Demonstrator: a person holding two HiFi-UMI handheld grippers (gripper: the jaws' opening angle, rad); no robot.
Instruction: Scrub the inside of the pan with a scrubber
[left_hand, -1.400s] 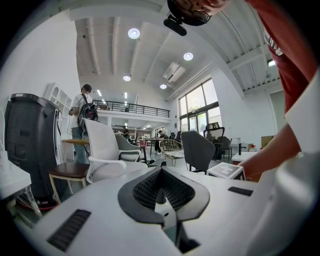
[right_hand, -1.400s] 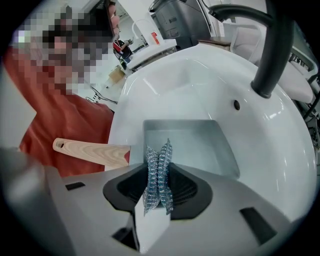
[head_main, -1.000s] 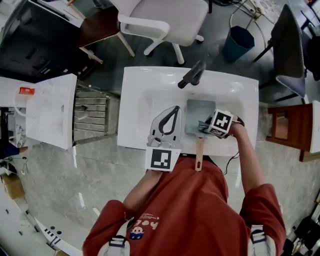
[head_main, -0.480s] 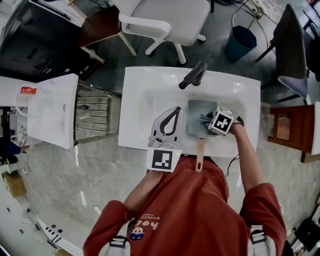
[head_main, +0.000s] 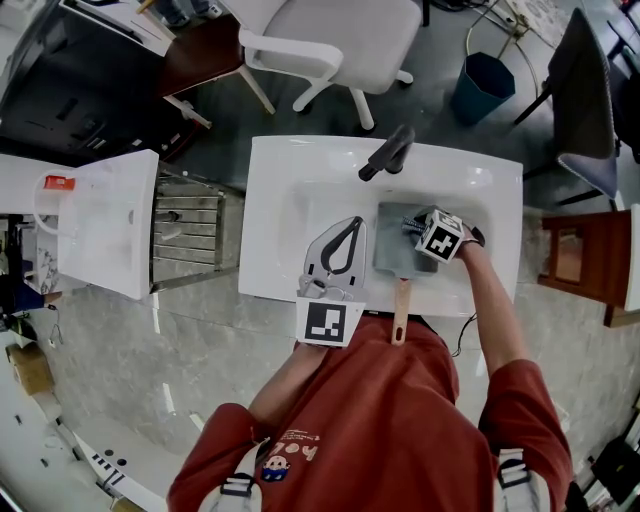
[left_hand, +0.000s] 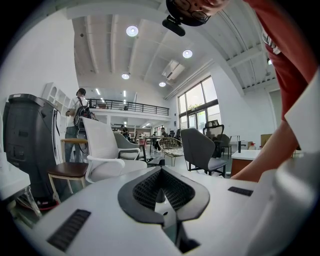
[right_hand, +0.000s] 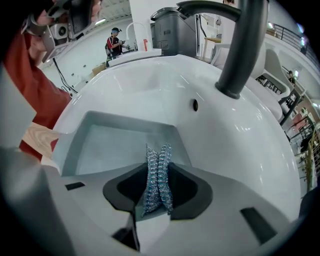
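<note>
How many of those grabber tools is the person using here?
2. The left gripper, shut and empty, is over the sink's left side; the right gripper holds the scrubber over the pan.

- Your silvery-blue wire-mesh scrubber (right_hand: 156, 175) — a glinting, woven pattern.
- Your grey square metal pan (right_hand: 120, 145) — pale wooden handle (head_main: 401, 310).
- Glossy white ceramic sink (right_hand: 260, 150), black curved faucet (right_hand: 245, 45).

Pan (head_main: 390, 255) is seated in the sink (head_main: 290, 180) basin, with its handle (head_main: 400, 310) laid over the front rim. Faucet (head_main: 388, 152) is mounted behind the pan. Left gripper (head_main: 350, 225) is held just left of the pan. Right gripper (head_main: 412, 232) is placed over the pan's inside, with the scrubber (right_hand: 157, 175) between its jaws. Chair (head_main: 330, 40) is located behind the sink.
</note>
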